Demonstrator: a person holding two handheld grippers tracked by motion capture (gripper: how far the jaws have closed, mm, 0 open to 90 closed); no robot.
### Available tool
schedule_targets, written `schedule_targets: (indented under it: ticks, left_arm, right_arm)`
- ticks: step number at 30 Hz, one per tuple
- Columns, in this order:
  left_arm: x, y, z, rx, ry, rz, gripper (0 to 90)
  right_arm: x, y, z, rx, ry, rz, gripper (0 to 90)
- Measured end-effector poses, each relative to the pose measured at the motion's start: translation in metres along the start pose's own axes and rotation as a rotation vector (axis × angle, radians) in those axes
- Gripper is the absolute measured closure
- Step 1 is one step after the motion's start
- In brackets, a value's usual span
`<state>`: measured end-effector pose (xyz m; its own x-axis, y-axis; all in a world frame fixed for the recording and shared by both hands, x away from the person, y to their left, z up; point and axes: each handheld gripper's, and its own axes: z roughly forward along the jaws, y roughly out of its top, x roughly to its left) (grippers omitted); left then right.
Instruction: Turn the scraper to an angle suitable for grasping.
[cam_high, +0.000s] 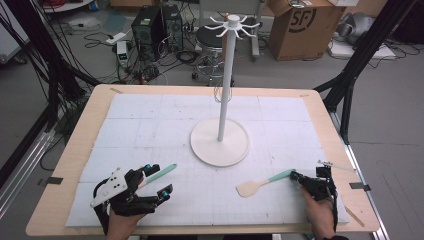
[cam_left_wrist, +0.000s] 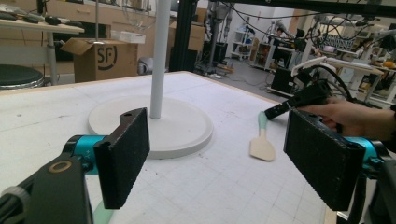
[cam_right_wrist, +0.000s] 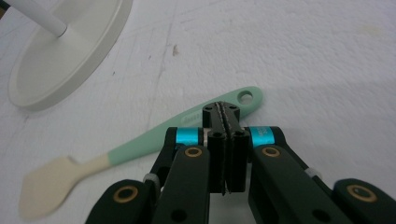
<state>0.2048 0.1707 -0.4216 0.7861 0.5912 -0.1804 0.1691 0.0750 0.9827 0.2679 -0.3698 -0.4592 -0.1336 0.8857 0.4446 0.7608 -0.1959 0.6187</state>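
Note:
A spatula (cam_high: 260, 184) with a cream blade and mint-green handle (cam_right_wrist: 154, 142) lies flat on the white mat at the front right. My right gripper (cam_high: 295, 176) is shut, its tips (cam_right_wrist: 222, 114) over the hole end of that handle with nothing between the jaws. At the front left my left gripper (cam_high: 161, 180) rests open, its pads (cam_left_wrist: 126, 154) wide apart around bare mat. A second mint-green handle (cam_high: 162, 172) lies beside its far jaw and runs under the gripper (cam_left_wrist: 102, 217). A white hook stand (cam_high: 225, 75) rises from a round base (cam_high: 220, 142) at the mat's centre.
The white mat (cam_high: 150, 120) covers a wooden table (cam_high: 85, 125). A thin pale stick (cam_high: 336, 165) lies near the right edge by my right hand. Behind the table stand a stool (cam_high: 210, 37), computer towers (cam_high: 150, 25), a cardboard box (cam_high: 300, 25) and black frame posts (cam_high: 360, 55).

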Motion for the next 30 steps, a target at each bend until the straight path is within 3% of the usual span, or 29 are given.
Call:
schedule_targets:
  ticks: [10, 21, 30]
  left_arm:
    - [0.003, -0.001, -0.002, 0.001, 0.007, -0.006, 23.1]
    - [0.003, -0.001, -0.002, 0.0, 0.007, -0.004, 23.3]
    - [0.004, -0.001, -0.004, -0.005, 0.013, -0.011, 23.3]
  right_arm:
    - [0.016, 0.022, 0.031, 0.03, 0.017, -0.008, 90.0]
    - [0.031, 0.033, 0.054, 0.043, 0.048, -0.011, 90.0]
    - [0.04, 0.032, 0.057, 0.027, 0.055, -0.016, 90.0]
